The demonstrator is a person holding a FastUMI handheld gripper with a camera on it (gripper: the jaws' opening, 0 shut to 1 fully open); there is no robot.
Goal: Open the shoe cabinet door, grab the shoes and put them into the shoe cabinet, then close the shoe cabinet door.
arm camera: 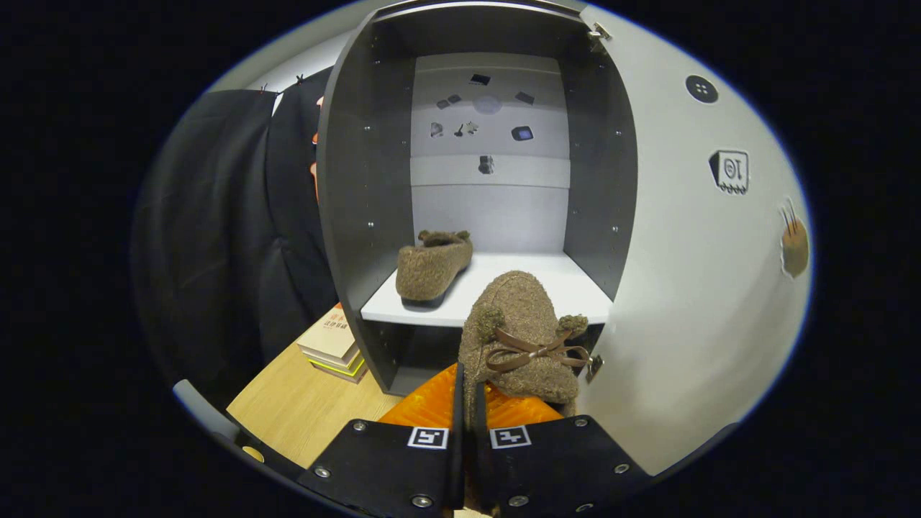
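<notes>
Your gripper (466,403): two flat plates side by side, split by a narrow dark seam running toward 12 o'clock. Each plate carries a small square white-and-black marker at its inner forward corner. Round silver screws sit at the plate corners, including the 6 o'clock edge. Ribbed pads (432,404) project forward of the plates.

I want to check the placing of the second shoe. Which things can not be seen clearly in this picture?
- Held slipper: its heel part is hidden behind the claw, gripper view; the claw is shut on it.
- Slipper on the shelf: its far side is hidden by its own body.
- Lower compartment under the white shelf: dark, and covered by the held slipper.
- Small stickers on the back panel: too small to identify.
</notes>
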